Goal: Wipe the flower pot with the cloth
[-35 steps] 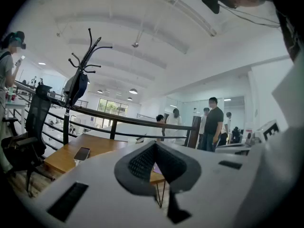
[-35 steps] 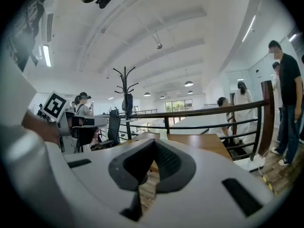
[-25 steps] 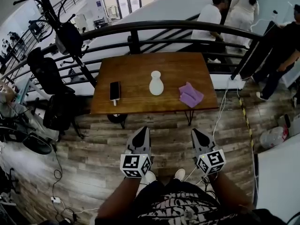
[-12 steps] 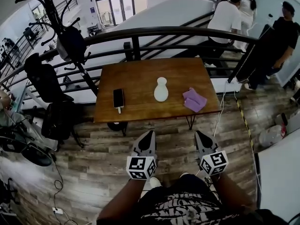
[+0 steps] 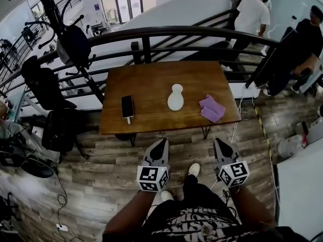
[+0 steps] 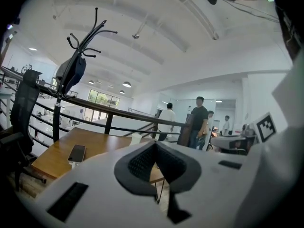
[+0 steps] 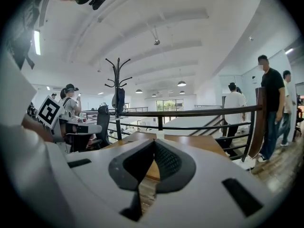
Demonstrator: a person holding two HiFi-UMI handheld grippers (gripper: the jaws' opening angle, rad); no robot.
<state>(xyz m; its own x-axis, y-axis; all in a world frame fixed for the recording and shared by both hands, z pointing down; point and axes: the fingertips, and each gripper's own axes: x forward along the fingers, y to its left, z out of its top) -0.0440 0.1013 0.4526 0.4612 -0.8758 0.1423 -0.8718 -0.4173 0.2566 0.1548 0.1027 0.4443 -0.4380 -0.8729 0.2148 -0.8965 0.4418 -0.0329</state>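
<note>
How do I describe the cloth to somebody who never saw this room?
Find the wooden table beside the black railing. The cloth lies at its right end in the head view. It is crumpled and purple, unlike the white flower pot and black phone.

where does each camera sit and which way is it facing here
Head view: on the person's head, facing steeply down at the table with flower pot, cloth and phone; shows forearms, legs, left gripper and right gripper.
Left gripper view: rides the left gripper, looking along its shut jaws toward the table and phone.
Right gripper view: rides the right gripper, looking along its shut jaws toward the table.
Shared: all three show the table and railing.
</note>
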